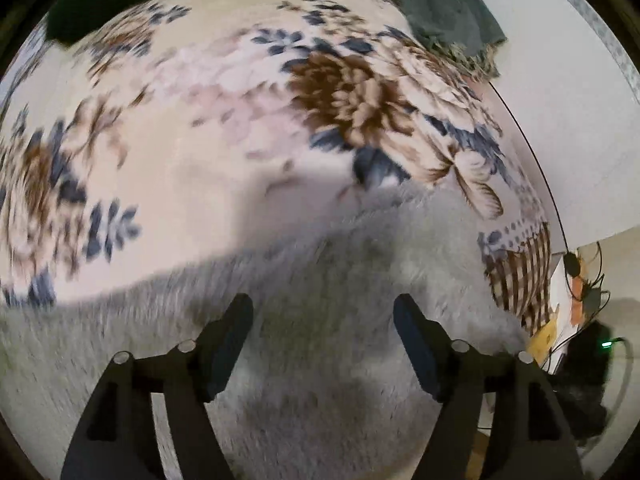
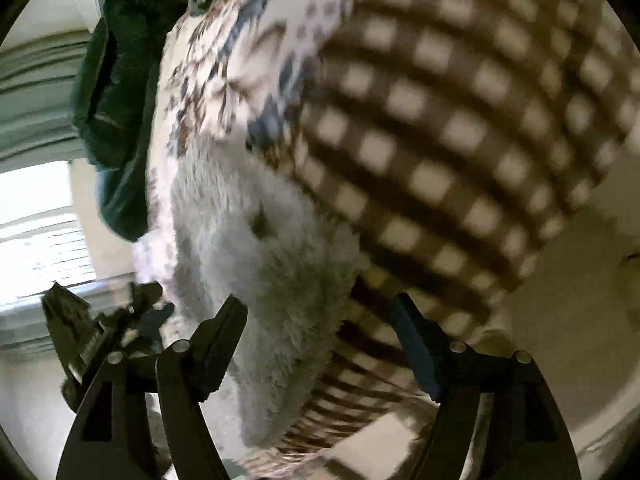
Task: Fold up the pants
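Observation:
The grey fuzzy pants (image 1: 360,280) lie on a floral blanket (image 1: 200,120) on a bed. My left gripper (image 1: 323,312) is open just above the grey fabric, with nothing between its fingers. In the right wrist view the pants (image 2: 256,248) hang over the bed's corner. My right gripper (image 2: 320,316) is open, with the pants' hanging edge between and just beyond its fingers. My left gripper also shows in the right wrist view (image 2: 108,320), blurred, next to the pants. Both views are motion-blurred.
A dark green cloth (image 1: 448,12) lies at the blanket's far right, and a dark green pillow (image 2: 116,112) at its far edge. The blanket's brown checked border (image 2: 440,140) drapes over the bed side. Cables and small devices (image 1: 580,292) sit beside the bed. A window (image 2: 40,224) is at left.

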A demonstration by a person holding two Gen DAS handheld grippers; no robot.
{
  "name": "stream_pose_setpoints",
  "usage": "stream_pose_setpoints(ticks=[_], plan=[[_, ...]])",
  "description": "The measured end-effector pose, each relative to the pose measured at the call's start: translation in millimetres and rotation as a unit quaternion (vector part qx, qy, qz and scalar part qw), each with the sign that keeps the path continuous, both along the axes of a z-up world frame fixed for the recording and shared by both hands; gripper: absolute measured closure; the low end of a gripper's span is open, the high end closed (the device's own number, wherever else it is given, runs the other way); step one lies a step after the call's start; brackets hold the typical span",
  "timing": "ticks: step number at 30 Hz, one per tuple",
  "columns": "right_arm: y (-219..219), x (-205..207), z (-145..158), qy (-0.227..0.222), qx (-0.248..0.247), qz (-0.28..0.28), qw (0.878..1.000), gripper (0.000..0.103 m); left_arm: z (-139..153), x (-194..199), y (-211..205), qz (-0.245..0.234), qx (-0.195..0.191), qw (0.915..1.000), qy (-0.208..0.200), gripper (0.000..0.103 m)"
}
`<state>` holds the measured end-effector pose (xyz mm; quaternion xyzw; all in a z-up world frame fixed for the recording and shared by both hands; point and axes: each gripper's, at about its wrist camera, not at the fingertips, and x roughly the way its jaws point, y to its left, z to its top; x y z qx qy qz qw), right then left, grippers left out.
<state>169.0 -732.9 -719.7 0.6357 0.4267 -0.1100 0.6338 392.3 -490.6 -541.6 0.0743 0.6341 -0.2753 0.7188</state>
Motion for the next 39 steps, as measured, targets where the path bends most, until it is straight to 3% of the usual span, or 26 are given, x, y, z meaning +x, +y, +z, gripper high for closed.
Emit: stream_pose_setpoints(ticks=[2,8,14,15,17,24,27,32,35,39], plan=[[7,6,-15,-0.049,0.018,-0.018,0.998,0.026,-7,-7,15,0.018,-0.001,0.9998,0.01,0.029],[14,28,-19,-0.142,0.015,-0.051,0.988,0.027,-47,-23,54,0.048,0.044,0.9961,0.059,0.029],[15,58,-35,-0.135,0.016,-0.04,0.99,0.028,-54,-25,68,0.063,0.041,0.9955,0.059,0.029],[15,61,-30,-0.127,0.003,-0.034,0.991,0.033,-53,-24,69,0.067,0.036,0.9953,0.06,0.029],[16,68,-19,-0.119,-0.026,-0.018,0.992,0.078,-48,-22,72,0.074,0.03,0.9951,0.059,0.029],[45,79,54,-0.1,-0.107,0.003,0.989,0.084,-15,-13,119,0.114,0.003,0.9924,0.046,0.029],[78,93,96,-0.116,-0.135,0.029,0.984,0.084,0,-9,167,0.156,-0.016,0.9864,0.051,0.029],[160,123,140,-0.138,-0.163,0.078,0.974,0.084,16,-10,253,0.214,-0.03,0.9751,0.052,0.029],[222,140,151,-0.144,-0.181,0.112,0.966,0.085,22,-17,308,0.242,-0.024,0.9689,0.047,0.029],[314,161,138,-0.137,-0.179,0.157,0.962,0.085,23,-26,379,0.269,-0.012,0.962,0.048,0.029]])
